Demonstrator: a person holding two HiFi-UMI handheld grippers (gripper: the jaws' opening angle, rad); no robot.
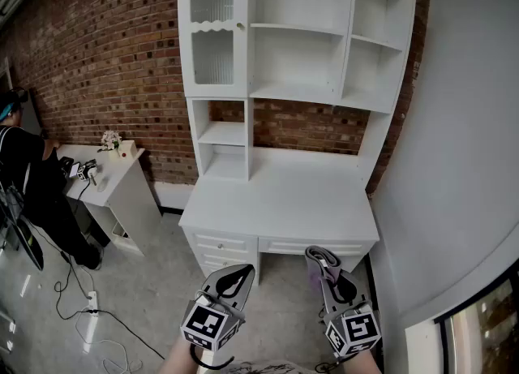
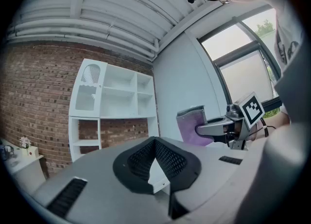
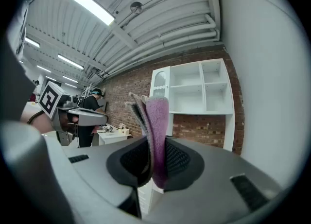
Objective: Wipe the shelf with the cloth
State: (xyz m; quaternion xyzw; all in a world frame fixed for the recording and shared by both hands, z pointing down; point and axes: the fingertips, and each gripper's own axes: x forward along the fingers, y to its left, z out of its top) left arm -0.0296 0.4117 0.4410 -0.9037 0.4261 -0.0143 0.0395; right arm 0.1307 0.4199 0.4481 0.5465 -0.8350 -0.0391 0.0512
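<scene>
Down at the near edge of the head view, the left gripper [image 1: 233, 280] is held low, its jaws brought together at the tips with nothing caught between them. Just beside it, the right gripper [image 1: 326, 268] is seen clenched on the cloth [image 1: 319, 256]. The cloth is purple with a grey edge and folded. It is pinched between the two pads and stands up past the jaw tips. From the left gripper view, the cloth is seen sticking out ahead of the right jaws, clear of everything else.

Both grippers are held over the floor [image 1: 154, 267], short of the front edge of the desk [image 1: 284, 194]. The cloth is lined up with the right part of that edge and does not touch it. Drawers [image 1: 227, 244] are seen under the front edge.

Further back, the white shelf [image 1: 296, 92] is seen rising from the desk's rear edge, its open compartments stacked against the brick wall [image 1: 105, 56]. A glazed door [image 1: 212, 27] closes the top left compartment. The cloth is well apart from every shelf board.

Off to the left, a small white table [image 1: 109, 182] stands against the wall with small items on its top. A person [image 1: 28, 186] in dark clothes is seen at its far left end. Cables [image 1: 89, 315] lie on the floor nearby.
</scene>
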